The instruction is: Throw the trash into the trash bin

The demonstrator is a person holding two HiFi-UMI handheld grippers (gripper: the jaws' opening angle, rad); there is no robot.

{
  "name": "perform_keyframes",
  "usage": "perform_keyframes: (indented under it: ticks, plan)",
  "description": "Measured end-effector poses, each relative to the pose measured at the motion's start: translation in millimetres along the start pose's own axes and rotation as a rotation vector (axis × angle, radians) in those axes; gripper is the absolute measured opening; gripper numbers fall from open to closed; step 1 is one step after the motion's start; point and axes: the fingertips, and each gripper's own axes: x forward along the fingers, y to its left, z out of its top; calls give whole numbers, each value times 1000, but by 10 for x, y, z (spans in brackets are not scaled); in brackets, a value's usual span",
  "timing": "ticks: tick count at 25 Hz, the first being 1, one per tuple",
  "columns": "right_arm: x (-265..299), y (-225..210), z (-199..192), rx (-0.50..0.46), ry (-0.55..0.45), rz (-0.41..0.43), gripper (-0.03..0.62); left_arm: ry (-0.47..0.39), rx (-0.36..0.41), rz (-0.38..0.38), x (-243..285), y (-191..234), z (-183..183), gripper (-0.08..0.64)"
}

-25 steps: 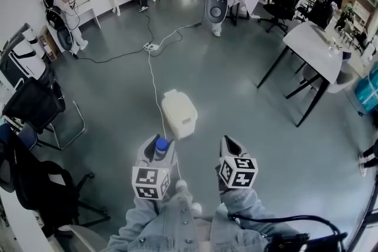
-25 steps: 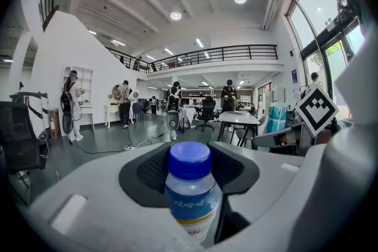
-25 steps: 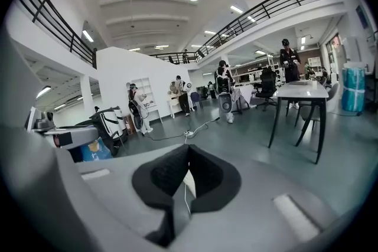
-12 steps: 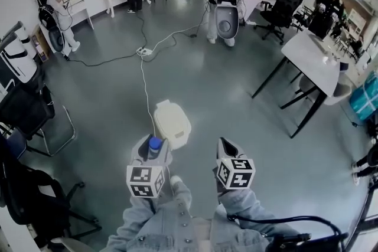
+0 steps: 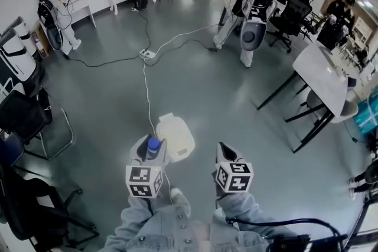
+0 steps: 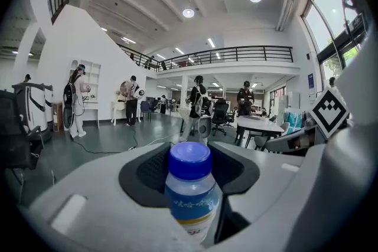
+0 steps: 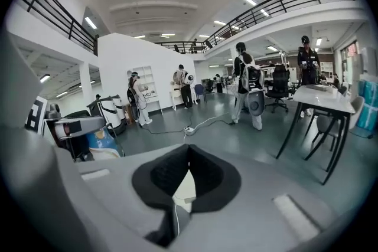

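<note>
In the head view, the left claw (image 5: 150, 140) grips a small bottle (image 5: 153, 147) with a blue cap. The bottle stands upright between the jaws. The cream trash bin (image 5: 175, 136) sits on the grey floor (image 5: 207, 91), just past that claw and a bit to its right. A white cable (image 5: 146, 85) runs along the floor from far away up to the bin. The right claw (image 5: 224, 149) is to the right of the bin, near the person.

In the left gripper view, the jaws press on both sides of the bottle — its blue cap is at the top.

In the right gripper view, the jaw tips touch and hold nothing — a bit of the pale bin shows through the small gap under them.
</note>
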Motion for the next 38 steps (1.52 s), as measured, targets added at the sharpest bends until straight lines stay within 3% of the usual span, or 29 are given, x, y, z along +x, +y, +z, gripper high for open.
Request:
perform_keyframes:
  ticks: [12, 17, 23, 27, 31, 38]
  plan:
    - [1321, 508, 490, -156, 39, 111, 3, 9, -90, 143, 653, 1164, -8, 204]
    - [1584, 355, 409, -139, 99, 125, 3, 54, -86, 159, 771, 1146, -76, 204]
    - [1947, 358, 534, -173, 126, 223, 3, 73, -116, 252, 850, 1137, -89, 204]
    - [2190, 338, 602, -196, 133, 268, 3, 66, -90, 292, 938, 1168, -64, 204]
    - [2390, 257, 382, -173, 201, 291, 3, 97, -113, 326, 1020, 1235, -266, 204]
    - [2666, 133, -227, -168, 290, 312, 3, 173, -173, 373, 1056, 1295, -1036, 204]
